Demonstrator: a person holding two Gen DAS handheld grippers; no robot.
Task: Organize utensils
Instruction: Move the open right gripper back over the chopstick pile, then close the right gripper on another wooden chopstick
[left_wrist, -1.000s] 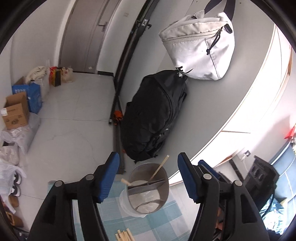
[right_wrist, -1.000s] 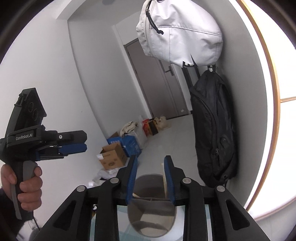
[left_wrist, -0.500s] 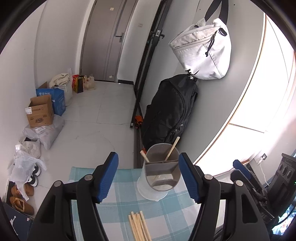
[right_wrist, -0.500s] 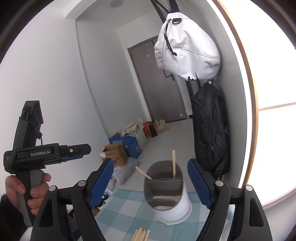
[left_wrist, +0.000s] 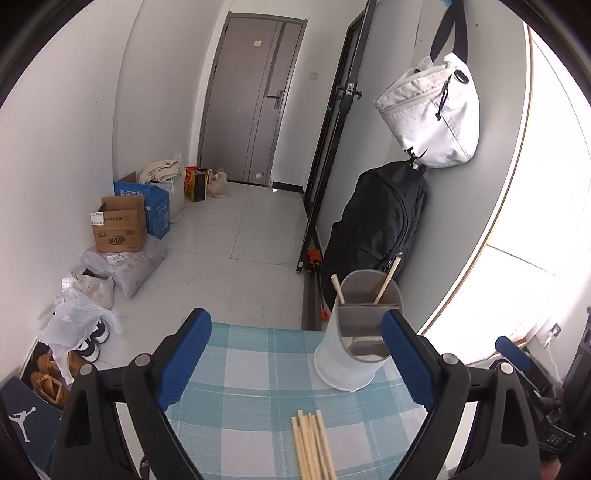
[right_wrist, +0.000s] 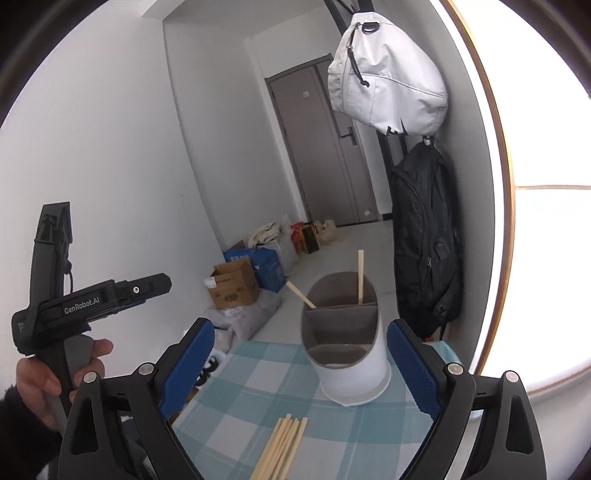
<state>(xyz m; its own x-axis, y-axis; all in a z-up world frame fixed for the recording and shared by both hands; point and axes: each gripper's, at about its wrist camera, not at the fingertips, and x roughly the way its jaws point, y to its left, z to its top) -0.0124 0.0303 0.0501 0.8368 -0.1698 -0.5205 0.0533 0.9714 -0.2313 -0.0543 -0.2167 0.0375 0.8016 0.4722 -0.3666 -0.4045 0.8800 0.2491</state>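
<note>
A white utensil holder (left_wrist: 354, 332) with grey divided compartments stands at the far right of a blue checked cloth (left_wrist: 258, 376). Two wooden chopsticks (left_wrist: 386, 280) stand in its far compartment. A bundle of several wooden chopsticks (left_wrist: 314, 446) lies on the cloth in front of it. The holder (right_wrist: 345, 339) and the bundle (right_wrist: 282, 446) also show in the right wrist view. My left gripper (left_wrist: 295, 362) is open and empty above the cloth. My right gripper (right_wrist: 299, 369) is open and empty, just short of the holder. The left gripper also shows from the side at the left of the right wrist view, held by a hand (right_wrist: 44, 384).
A black backpack (left_wrist: 373, 229) and a white bag (left_wrist: 432, 114) hang on the wall behind the holder. Cardboard boxes (left_wrist: 118, 225), bags and shoes (left_wrist: 51, 376) lie on the floor to the left. The cloth's far edge (left_wrist: 251, 326) drops to the floor.
My right gripper has opened and let go of a chopstick in the holder, then drawn back. Both grippers have pulled back and up, so the cloth and chopstick bundle came into view.
</note>
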